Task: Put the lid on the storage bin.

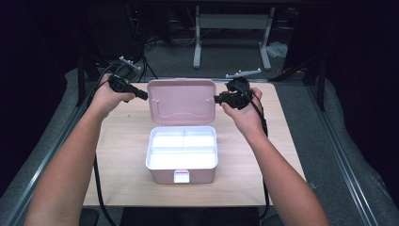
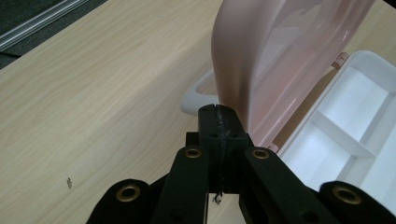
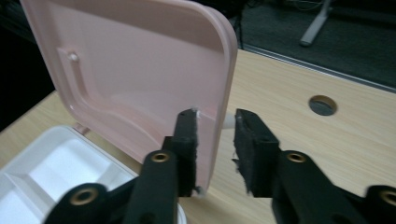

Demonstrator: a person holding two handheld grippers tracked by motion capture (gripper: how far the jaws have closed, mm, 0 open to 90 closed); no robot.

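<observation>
We see a pink box [image 1: 182, 165] at the middle of the table [image 1: 120, 155], its latch side at the near edge, with bare wood to left, right and far side. The lid [image 1: 181, 101] stands raised at the far side, hinged to the box and tilted a little back, inner face towards the person.

Left gripper [image 1: 141, 94]: at the lid's left edge, near its top corner. In the left gripper view the jaws are pressed together with nothing between them, tip just beside the rounded lid rim (contact we cannot tell). A white handle [image 2: 198, 95] shows behind the lid there.

Right gripper [image 3: 215, 135]: jaws parted and straddling the lid's right edge; the left jaw lies against the inner face, the other stands off the outside, so no grip.

Materials: lid is smooth glossy pink plastic with rounded corners and a moulded raised outline. Inside the box sits a white tray [image 1: 181, 150], divided into two small far compartments and one long near one. Table is pale wood-grain laminate, with a round cable hole [image 3: 322, 105] beyond the right gripper.
</observation>
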